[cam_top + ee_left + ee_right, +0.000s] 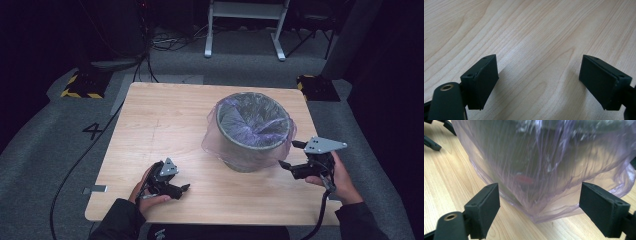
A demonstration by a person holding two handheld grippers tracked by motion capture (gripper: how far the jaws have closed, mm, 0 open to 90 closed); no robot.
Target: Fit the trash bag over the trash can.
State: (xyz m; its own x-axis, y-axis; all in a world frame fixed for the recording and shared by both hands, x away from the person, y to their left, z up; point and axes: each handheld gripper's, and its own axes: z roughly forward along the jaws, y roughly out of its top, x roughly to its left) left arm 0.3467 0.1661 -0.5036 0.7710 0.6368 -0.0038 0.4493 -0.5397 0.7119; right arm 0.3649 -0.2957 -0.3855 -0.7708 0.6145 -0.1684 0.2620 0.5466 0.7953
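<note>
Overhead arrangement at a light wooden table [165,125] with a pale grain. A round grey waste bin [254,131] stands upright on the right half of the tabletop, lined with a thin, translucent purple plastic bag [216,135] whose upper part is folded out over the rim and hangs loosely down the outside wall in soft wrinkles. The right gripper [288,154], a black two-jaw tool topped by a grey three-cornered plate, is held in the person's right hand [340,179] just beside the bin's right flank, its tips pointed toward the draped film. In the right gripper view the same right gripper [540,202] has its jaws spread wide, one to each side of the hanging purple bag [549,170]; the lower fold of the film sits between and beyond the pads, and neither pad presses on it. A small reddish patch shows dimly through the film; what it is cannot be told. The left gripper [183,189], held in the person's left hand [145,192], lies low over the near left part of the table, well apart from the bin. In the left gripper view the left gripper [539,82] likewise stands with its jaws spread, nothing between them, and bare wood grain of the table [531,35] beneath. A dark cable trails from each tool toward the near edge. Grey carpeted floor [45,145] surrounds the table.
</note>
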